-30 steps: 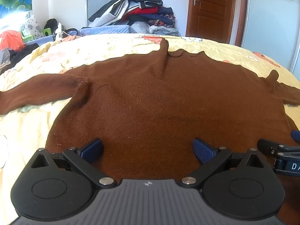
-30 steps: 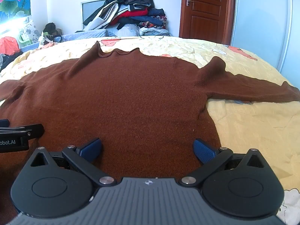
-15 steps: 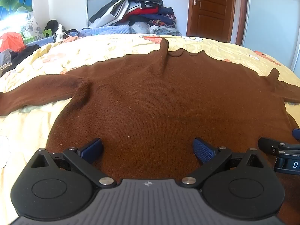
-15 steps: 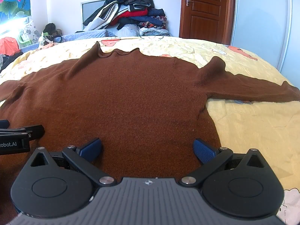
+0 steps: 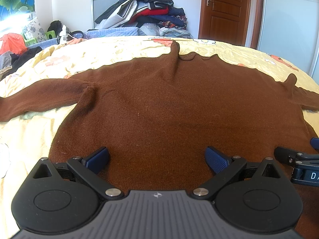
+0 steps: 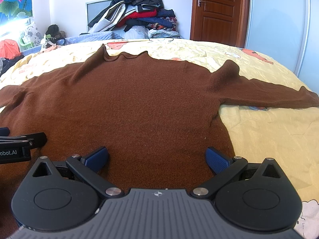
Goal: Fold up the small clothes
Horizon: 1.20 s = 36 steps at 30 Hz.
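Note:
A brown knit sweater lies spread flat on the bed, collar away from me and both sleeves stretched out to the sides; it also shows in the right wrist view. My left gripper is open and empty over the sweater's near hem, left of centre. My right gripper is open and empty over the near hem, close to the sweater's right side. Each gripper shows at the edge of the other's view. The hem itself is hidden under the grippers.
The sweater lies on a yellow patterned bedspread. A heap of clothes is stacked against the far wall. A wooden door stands at the back right. More clutter sits beyond the bed's left edge.
Both grippers have drifted slightly, so the sweater sits a little lower in view. The jaws stay open and the sweater has not moved.

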### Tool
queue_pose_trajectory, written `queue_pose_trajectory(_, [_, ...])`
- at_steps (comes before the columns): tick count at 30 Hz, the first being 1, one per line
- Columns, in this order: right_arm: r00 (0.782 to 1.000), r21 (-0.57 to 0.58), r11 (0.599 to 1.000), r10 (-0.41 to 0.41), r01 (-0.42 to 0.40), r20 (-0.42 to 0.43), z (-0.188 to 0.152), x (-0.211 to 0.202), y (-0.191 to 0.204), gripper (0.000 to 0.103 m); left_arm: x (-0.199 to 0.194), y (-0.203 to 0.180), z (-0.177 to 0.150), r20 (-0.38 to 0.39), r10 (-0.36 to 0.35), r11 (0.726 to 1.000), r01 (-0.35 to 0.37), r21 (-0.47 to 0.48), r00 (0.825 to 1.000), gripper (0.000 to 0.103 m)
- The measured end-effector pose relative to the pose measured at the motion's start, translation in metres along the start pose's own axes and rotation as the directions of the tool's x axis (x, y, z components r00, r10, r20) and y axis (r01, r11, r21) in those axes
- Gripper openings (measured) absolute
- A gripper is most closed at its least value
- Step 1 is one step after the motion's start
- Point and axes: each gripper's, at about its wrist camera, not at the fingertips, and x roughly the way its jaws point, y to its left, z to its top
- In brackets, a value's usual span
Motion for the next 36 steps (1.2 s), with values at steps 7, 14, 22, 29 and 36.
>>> queue_pose_trajectory(7, [1.0, 0.003, 1.0, -0.007, 0.007, 0.0, -0.0015, -0.0028, 0.0, 0.103, 0.0013, -0.0021, 0.001, -0.001, 0.001, 1.0, -0.001, -0.001, 1.0, 0.103])
queue_pose_trajectory(14, [1.0, 0.008, 1.0, -0.014, 0.014, -0.001, 0.0001, -0.0006, 0.0009, 0.103, 0.002, -0.0013, 0.0011, -0.002, 0.002, 1.0, -0.002, -0.001, 1.0, 0.103])
queue_pose_trajectory(22, [1.0, 0.007, 1.0, -0.015, 0.015, 0.0, -0.0004, -0.0007, 0.0007, 0.103, 0.0028, -0.0006, 0.0012, -0.001, 0.005, 1.0, -0.005, -0.001, 1.0, 0.103])
queue_pose_trajectory(29, [1.0, 0.004, 1.0, -0.015, 0.015, -0.002, -0.0007, -0.0004, 0.0007, 0.103, 0.0018, 0.0008, 0.0008, 0.001, -0.002, 1.0, 0.002, -0.008, 1.0, 0.103])
queue_pose_trajectory(36, [1.0, 0.004, 1.0, -0.014, 0.014, -0.002, -0.0005, -0.0008, 0.0006, 0.103, 0.0018, 0.0004, 0.0009, 0.001, 0.0, 1.0, 0.0, -0.007, 1.0, 0.103])
